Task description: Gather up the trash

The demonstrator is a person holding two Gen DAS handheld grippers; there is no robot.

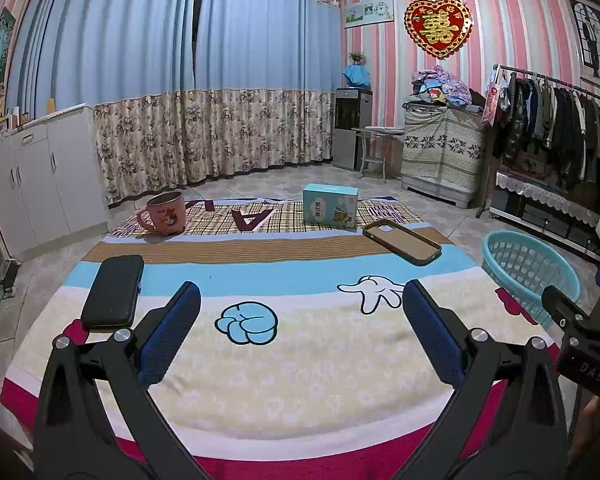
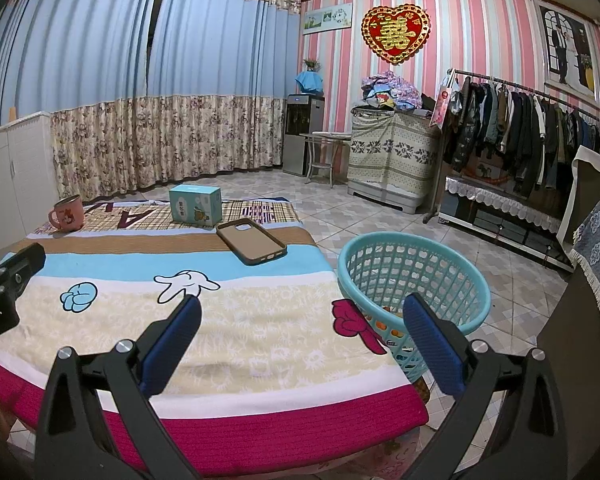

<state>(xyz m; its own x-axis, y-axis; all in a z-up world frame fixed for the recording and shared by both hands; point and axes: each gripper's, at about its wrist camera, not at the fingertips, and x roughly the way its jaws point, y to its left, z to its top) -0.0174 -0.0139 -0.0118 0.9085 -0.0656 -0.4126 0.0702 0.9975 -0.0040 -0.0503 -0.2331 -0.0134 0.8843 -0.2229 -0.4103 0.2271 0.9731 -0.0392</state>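
A turquoise mesh basket point(image 2: 414, 276) stands on the floor by the table's right edge, with orange and dark bits showing through its lower wall; its rim also shows in the left wrist view as the basket point(image 1: 528, 264). My right gripper point(image 2: 302, 312) hangs open over the table's near right corner, its right finger in front of the basket, nothing between its pads. My left gripper point(image 1: 302, 300) is open above the cartoon-print cloth point(image 1: 300, 344), empty. On the table lie a brown phone case point(image 1: 402, 240), a black case point(image 1: 114, 292), a teal box point(image 1: 330, 205) and a pink mug point(image 1: 164, 214).
The same phone case point(image 2: 250, 241), teal box point(image 2: 195, 205) and mug point(image 2: 67, 213) show in the right wrist view. White cabinets point(image 1: 32, 176) stand left, a clothes rack point(image 2: 540, 136) and covered chair point(image 2: 598, 248) right. Tiled floor surrounds the table.
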